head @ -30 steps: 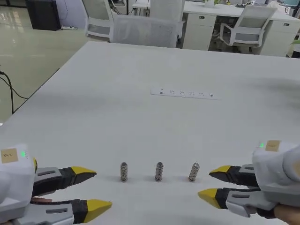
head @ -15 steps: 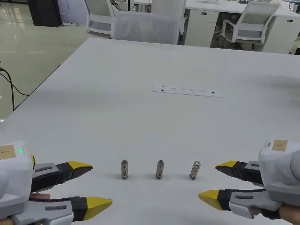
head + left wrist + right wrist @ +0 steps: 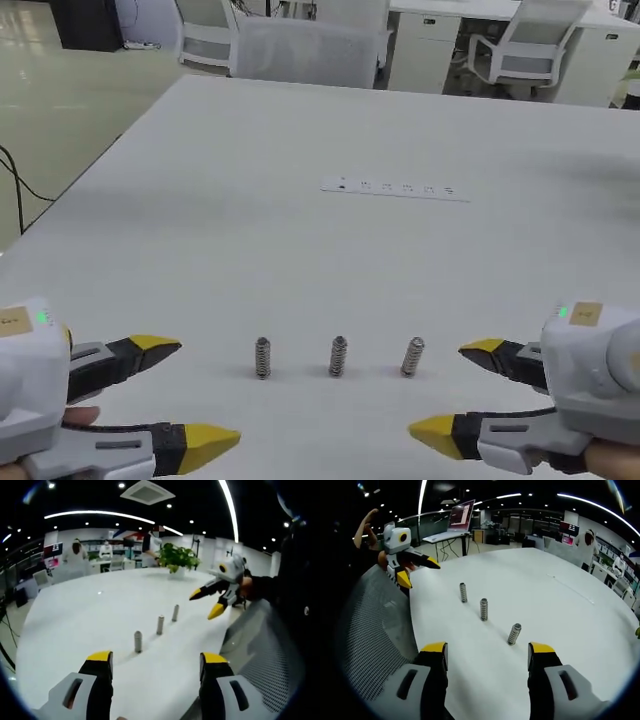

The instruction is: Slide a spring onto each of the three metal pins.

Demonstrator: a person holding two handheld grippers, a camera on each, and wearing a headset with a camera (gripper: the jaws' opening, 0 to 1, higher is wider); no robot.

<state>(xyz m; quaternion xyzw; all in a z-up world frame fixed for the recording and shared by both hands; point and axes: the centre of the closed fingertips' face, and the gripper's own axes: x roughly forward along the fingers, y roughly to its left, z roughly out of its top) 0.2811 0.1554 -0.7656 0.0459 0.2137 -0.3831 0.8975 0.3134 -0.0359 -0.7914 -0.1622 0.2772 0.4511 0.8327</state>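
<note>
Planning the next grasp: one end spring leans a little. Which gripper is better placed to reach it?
Right, probably. The leaning spring is the one nearest the right gripper, whose jaws are open, with bare table between. The left gripper would have to pass the far spring and the middle spring.

The left hand-held gripper (image 3: 203,392) sits low at the person's left, its yellow-tipped jaws spread wide, pointing inward and holding nothing. The right hand-held gripper (image 3: 440,390) mirrors it at the right, jaws parted just as wide, its tips facing the left one's.
</note>
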